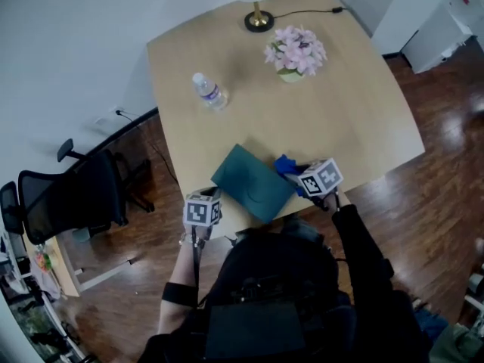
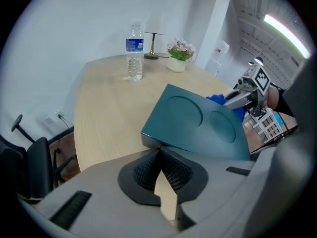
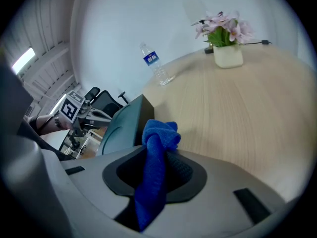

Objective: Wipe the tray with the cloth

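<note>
Grip comes first here: the left tongs (image 2: 159,151) are closed with their tips on the near corner of the teal tray (image 2: 198,123). The right tongs (image 3: 157,152) are clamped on the blue cloth (image 3: 158,135), with a bunched knot of it standing out past the tips and a tail hanging back between the pads. The tray sits at the near edge of the table (image 1: 340,104), in front of the person, and the cloth is at its right side.

To wipe well, I judge the left tongs should simply pin the tray so it cannot slide toward the table edge. The right tongs should then lay the knot of cloth down onto the tray's face, not poke at it with the tips. Strokes ought to run across the whole surface and overlap. They should dip into the two shallow round hollows (image 2: 185,114), where dirt would gather at the rims. Pressure should be moderate, since a hard push could lever the tray out of the corner hold.

Some things cannot be settled. In the head view the marker cubes cover both sets of tips, so that view does not show whether the cloth is touching the tray or only beside it. The right gripper view shows only the tray's side wall, seemingly tipped up. I cannot tell if it lies flat. No dirt or wet patch is visible on the tray.
</note>
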### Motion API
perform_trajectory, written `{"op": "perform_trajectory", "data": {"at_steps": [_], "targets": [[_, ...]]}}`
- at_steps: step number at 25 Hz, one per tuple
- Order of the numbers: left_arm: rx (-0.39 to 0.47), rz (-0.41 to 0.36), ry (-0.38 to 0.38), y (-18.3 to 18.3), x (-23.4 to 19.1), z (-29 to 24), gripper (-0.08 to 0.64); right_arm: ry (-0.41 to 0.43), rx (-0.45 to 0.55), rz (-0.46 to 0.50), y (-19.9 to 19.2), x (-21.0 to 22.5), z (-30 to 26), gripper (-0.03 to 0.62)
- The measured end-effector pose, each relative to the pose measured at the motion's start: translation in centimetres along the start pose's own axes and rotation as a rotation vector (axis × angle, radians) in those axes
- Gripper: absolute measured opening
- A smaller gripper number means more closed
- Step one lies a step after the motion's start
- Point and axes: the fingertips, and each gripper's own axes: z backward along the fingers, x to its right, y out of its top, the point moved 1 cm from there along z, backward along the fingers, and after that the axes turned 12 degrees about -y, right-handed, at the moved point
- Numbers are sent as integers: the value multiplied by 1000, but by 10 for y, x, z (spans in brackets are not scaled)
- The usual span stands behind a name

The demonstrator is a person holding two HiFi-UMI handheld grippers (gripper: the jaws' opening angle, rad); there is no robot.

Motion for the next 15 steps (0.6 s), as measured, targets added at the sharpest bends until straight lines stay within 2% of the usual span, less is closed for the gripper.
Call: {"op": "perform_trajectory", "data": {"at_steps": [4, 8, 11, 15], "targets": [[-3, -77, -18, 27, -6, -9, 0, -42, 16, -107, -36, -14, 8, 103], [25, -121, -42, 51, -4, -12, 0, -51, 19, -167, -61, -44, 9, 103], [37, -138, -53, 63, -5, -12, 0, -51, 24, -198, -71, -62, 5, 103], [60, -153, -55, 70, -4, -2, 0, -87, 46, -215, -71, -60, 7, 103]]}}
